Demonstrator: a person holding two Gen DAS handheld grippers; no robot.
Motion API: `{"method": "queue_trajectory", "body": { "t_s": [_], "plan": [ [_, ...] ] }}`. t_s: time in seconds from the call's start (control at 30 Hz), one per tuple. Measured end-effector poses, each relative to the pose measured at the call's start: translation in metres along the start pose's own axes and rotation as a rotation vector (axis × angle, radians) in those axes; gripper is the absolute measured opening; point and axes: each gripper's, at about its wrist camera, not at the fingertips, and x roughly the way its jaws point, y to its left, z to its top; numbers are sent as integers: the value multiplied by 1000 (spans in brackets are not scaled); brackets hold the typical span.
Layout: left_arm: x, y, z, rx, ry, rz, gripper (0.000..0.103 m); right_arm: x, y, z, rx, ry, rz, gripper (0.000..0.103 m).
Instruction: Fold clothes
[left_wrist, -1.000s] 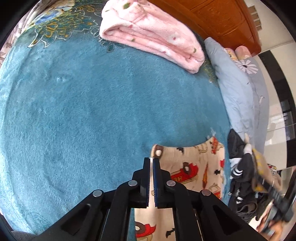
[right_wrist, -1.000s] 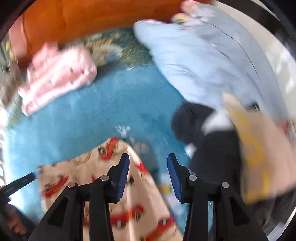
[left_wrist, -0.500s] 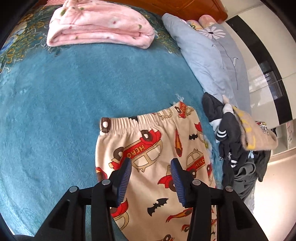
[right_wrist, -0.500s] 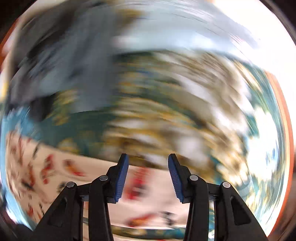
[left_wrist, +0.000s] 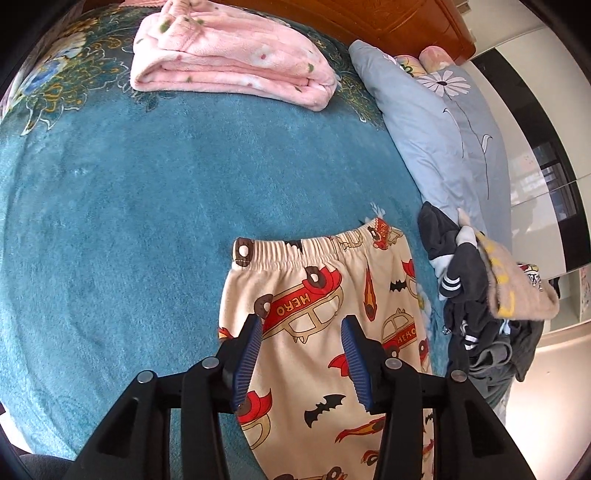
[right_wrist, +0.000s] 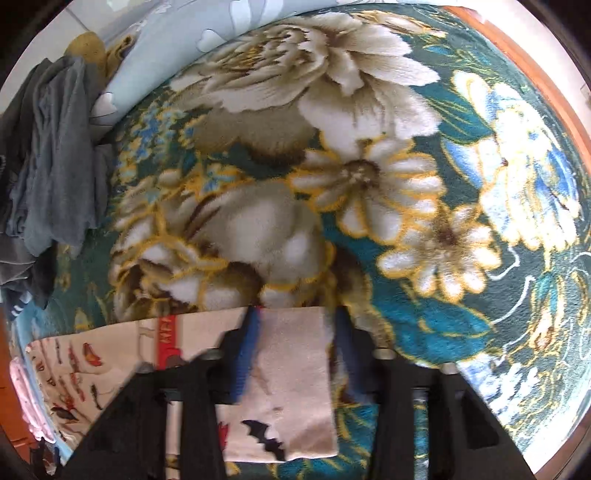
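Teal blanket (left_wrist: 110, 206): cream cartoon-print trousers (left_wrist: 332, 295) lie flat, waistband up.

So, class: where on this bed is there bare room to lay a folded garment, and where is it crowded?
The widest free patch is the plain teal blanket, between the pink folded fleece above and the cartoon-print pants below. The right edge is crowded: the blue-grey pillow and the dark clothes pile.

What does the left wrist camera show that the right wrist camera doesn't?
Only the left wrist view shows the folded pink fleece blanket, the printed trousers' elastic waistband and the open left tongs. Only the right wrist view shows the big cream flower pattern and the open right tongs. Both show the cream cartoon-print trousers on the teal plush bedspread.
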Motion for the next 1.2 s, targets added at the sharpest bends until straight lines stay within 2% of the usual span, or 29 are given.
{"method": "queue_trajectory", "body": {
  "t_s": [0.1,0.27,0.37,0.47,0.63,0.67,0.7,0.73,0.77,0.87,1.07,1.2],
  "plan": [
    [-1,1,0,-1,-3,4,49,-5,19,-4,-90,1,-3,7],
    [-2,4,1,-18,-7,10,49,-41,27,11,-110,-140,-34,6],
    [0,8,2,-39,-6,24,49,-56,31,31,-105,-217,-80,6],
    [2,10,3,-46,5,45,50,-43,34,45,-97,-206,-123,6],
    [3,21,9,-101,1,53,56,-26,42,45,-97,-188,-150,7],
    [4,23,10,-109,1,57,56,-28,42,44,-90,-191,-154,13],
    [5,25,12,-114,3,61,56,-31,41,43,-85,-193,-159,27],
    [8,26,13,-115,8,66,56,-27,44,47,-82,-199,-163,34],
    [10,27,15,-117,13,71,56,-28,44,47,-81,-199,-149,38],
    [19,26,17,-101,39,87,56,-39,43,38,-80,-189,-90,38],
    [31,20,20,-30,62,117,56,-33,14,-38,-77,41,24,39],
    [37,22,22,-18,86,123,55,-21,-26,-83,3,135,7,43]
  ]
}}
